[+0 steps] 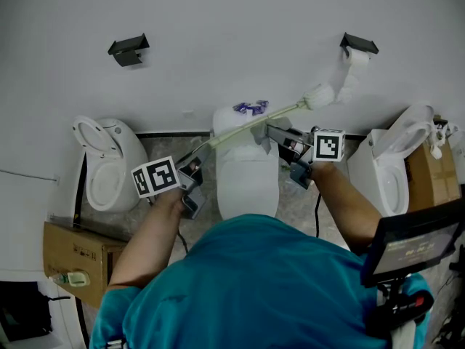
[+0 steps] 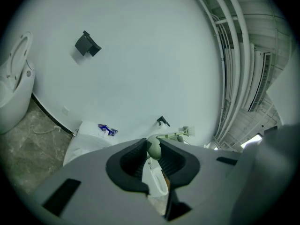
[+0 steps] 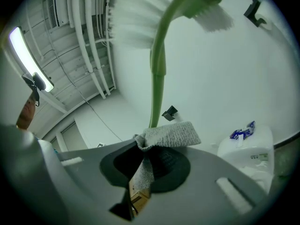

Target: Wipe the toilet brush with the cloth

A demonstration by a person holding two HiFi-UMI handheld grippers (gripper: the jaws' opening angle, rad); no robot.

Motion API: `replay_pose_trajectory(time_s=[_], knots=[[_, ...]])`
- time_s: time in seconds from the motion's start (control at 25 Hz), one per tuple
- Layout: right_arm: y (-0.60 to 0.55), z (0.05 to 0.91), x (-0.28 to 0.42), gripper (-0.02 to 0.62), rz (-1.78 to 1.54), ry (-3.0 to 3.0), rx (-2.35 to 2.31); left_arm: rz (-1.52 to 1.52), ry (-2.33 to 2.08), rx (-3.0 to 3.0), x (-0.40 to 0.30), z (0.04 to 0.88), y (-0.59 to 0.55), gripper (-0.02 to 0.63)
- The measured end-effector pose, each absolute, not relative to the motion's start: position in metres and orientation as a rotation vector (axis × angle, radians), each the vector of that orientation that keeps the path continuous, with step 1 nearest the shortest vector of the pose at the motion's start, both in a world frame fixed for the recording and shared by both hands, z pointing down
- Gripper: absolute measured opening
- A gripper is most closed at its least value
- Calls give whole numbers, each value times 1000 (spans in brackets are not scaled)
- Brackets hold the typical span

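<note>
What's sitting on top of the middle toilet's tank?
A small blue-and-white crumpled packet lies on the tank lid, near the wall. The toilet brush handle and the right hand-held gripper with its cloth cover the lid's front, so anything there is hidden.

White wall, toilets (grey marbled floor).
</note>
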State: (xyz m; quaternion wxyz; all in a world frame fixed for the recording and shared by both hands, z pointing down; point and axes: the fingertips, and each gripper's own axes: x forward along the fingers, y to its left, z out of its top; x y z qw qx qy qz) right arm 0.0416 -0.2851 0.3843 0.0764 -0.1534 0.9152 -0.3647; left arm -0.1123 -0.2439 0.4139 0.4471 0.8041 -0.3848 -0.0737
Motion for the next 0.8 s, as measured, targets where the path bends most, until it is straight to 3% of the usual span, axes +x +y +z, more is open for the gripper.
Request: replay_pose_trajectory(time_s=[0.8], knots=[[-312,357,102,37,-997,2657,-628,-182,-991,1962,-128,422,-243,63]])
